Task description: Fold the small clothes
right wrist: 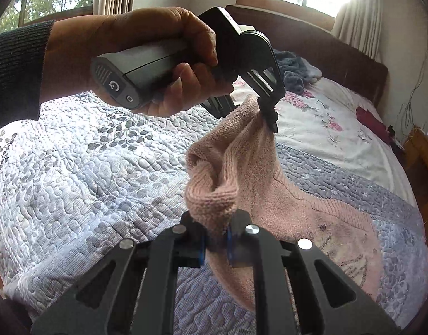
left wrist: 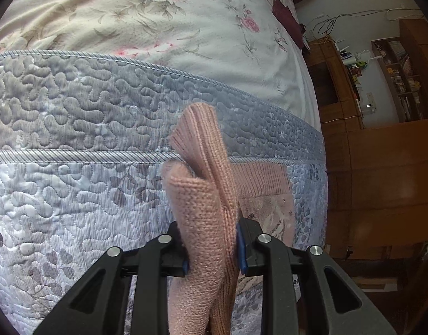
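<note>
Two hand-held grippers are lifting a pink knitted garment (right wrist: 269,195) above a bed covered by a blue-grey quilted bedspread (right wrist: 88,167). The left hand-held gripper (right wrist: 269,117), gripped by a person's hand (right wrist: 147,55) in a dark ribbed sleeve (right wrist: 16,67), is pinching one edge of the pink knit high in the air, its jaws closed on a bunched fold. The right hand-held gripper (right wrist: 216,244) is clamping another gathered part of the same garment between its blue-padded fingers (right wrist: 202,248), lower and nearer the camera.

In the left wrist view, the left hand-held gripper (left wrist: 212,254) is squeezing a thick roll of the pink knitted garment (left wrist: 205,195) between its own blue pads, with a ribbed part standing up beyond the fingertips. The rest of the garment is draping down onto the bedspread (left wrist: 74,195), where a pale printed panel is lying flat near the bed's edge.

Beyond the bedspread, a floral sheet (left wrist: 158,22) is stretching toward a wooden headboard (right wrist: 353,64), a dark red cloth (left wrist: 286,19) is lying on it, and a grey-blue bundle of fabric (right wrist: 295,69) is sitting by the headboard.
</note>
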A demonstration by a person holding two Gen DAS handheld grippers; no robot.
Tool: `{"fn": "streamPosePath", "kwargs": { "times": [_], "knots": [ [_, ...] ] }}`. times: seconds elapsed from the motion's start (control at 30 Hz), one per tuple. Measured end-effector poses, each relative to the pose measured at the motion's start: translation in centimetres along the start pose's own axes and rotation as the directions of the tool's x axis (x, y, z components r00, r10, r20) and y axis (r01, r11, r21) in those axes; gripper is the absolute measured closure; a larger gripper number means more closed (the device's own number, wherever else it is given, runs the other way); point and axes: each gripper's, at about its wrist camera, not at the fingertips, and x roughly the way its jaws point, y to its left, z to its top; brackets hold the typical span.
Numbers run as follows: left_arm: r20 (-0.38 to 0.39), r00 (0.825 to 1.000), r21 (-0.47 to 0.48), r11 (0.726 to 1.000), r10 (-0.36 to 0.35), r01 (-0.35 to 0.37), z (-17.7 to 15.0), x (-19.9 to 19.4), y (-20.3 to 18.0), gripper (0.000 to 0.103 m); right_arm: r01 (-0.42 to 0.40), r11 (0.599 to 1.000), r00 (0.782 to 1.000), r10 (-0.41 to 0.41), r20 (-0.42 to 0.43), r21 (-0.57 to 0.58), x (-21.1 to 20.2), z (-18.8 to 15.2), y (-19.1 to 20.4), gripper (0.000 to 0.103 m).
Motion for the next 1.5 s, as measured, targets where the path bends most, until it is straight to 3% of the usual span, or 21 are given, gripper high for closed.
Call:
{"fn": "streamPosePath", "kwargs": {
  "times": [0.7,1.1,1.5],
  "knots": [
    [0.0,0.991,0.079,0.988,0.132,-0.132,0.1,2.0,-11.4,0.079,-0.017,0.981,0.996,0.0,0.089,0.192,-5.9,-0.9,-9.0,0.094],
    [-0.035,0.976,0.131,0.969,0.215,-0.208,0.0,7.9,-17.6,0.079,-0.037,0.946,0.994,0.002,0.107,0.324,-7.2,-4.2,-14.6,0.094],
    [-0.05,0.95,0.152,0.943,0.308,-0.297,-1.1,14.4,-20.9,0.079,-0.058,0.891,0.995,0.012,0.104,0.451,-7.7,-8.4,-19.4,0.094]
  ]
}}
